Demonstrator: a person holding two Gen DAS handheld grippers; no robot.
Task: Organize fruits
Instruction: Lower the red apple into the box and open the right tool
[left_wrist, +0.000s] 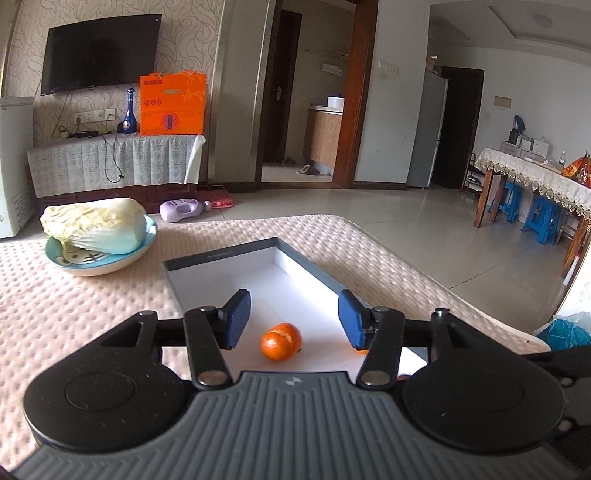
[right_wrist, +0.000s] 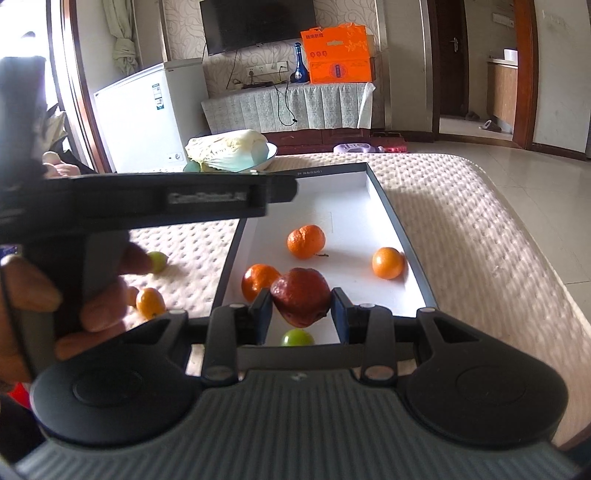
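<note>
The right gripper (right_wrist: 301, 314) is clenched on a dark red, wrinkled fruit (right_wrist: 300, 301), its blue pads (right_wrist: 263, 314) pressing both sides, and it holds that fruit over the near end of a shallow white box (right_wrist: 384, 206) with a dark grey rim. The left gripper (left_wrist: 293, 319) is released, its blue pads (left_wrist: 236, 319) spread wide and nothing between them; it hangs above the same box (left_wrist: 221, 254), with one mandarin (left_wrist: 281, 340) lying on the white floor below the gap. In the right wrist view three orange mandarins lie inside the box: one just behind the red fruit on its left (right_wrist: 258, 280), one farther back near the middle (right_wrist: 306, 240), and one close to the right wall (right_wrist: 388, 263). A small green fruit (right_wrist: 297, 338) lies on the box floor just below the held fruit. Outside the box, on the dimpled cream table cover (right_wrist: 461, 221), lie a small orange fruit (right_wrist: 150, 302) and a small green fruit (right_wrist: 159, 261), both left of the box and partly hidden by the person's left hand (right_wrist: 92, 295), which grips the left gripper's dark handle. Farther back on the cover a blue bowl (left_wrist: 110, 264) holds a napa cabbage (left_wrist: 96, 225). Beyond the table stand a wall television (left_wrist: 99, 51), an orange gift bag (left_wrist: 171, 103) and a blue bottle (left_wrist: 129, 112).
</note>
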